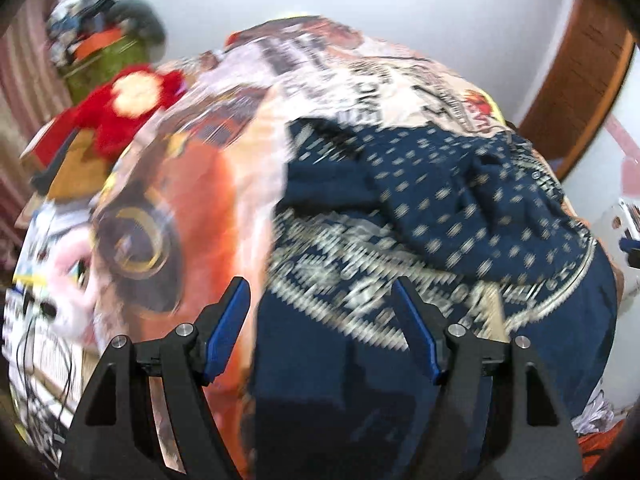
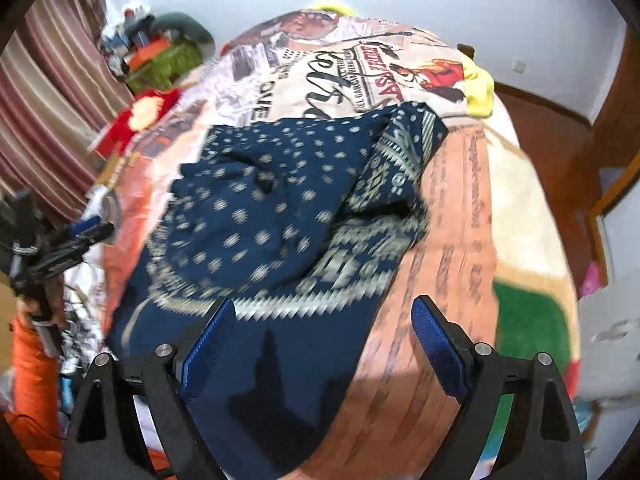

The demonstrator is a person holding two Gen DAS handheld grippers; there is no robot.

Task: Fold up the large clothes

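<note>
- Garment [image 2: 256, 216]: dark blue cloth with pale dots and a broad pale patterned border, lying rumpled on the bed [image 2: 460, 208], over the printed bedspread; it reaches from the near edge up toward the middle of the bed, one corner folded back toward the far right.
- Left gripper [image 1: 320, 316]: jaws apart, nothing between them; it hangs over the garment's near border, not touching it as far as the blurred view shows.
- Right gripper [image 2: 324, 332]: jaws wide apart and empty, above the garment's near right edge where cloth meets bedspread.
- Handling (a judgement): thin, light, limp fabric; it should drape and slide rather than hold a crease, and bunches readily, as the ridges at its centre suggest. No fragility expected.
- Where to take hold: likely the two near corners along the patterned border, one per gripper, pinching a single layer so the bedspread beneath is not caught.
- Surroundings: red soft toy [image 1: 120, 112] near the far left corner; yellow cloth [image 2: 478, 88] at the far right edge.
</note>
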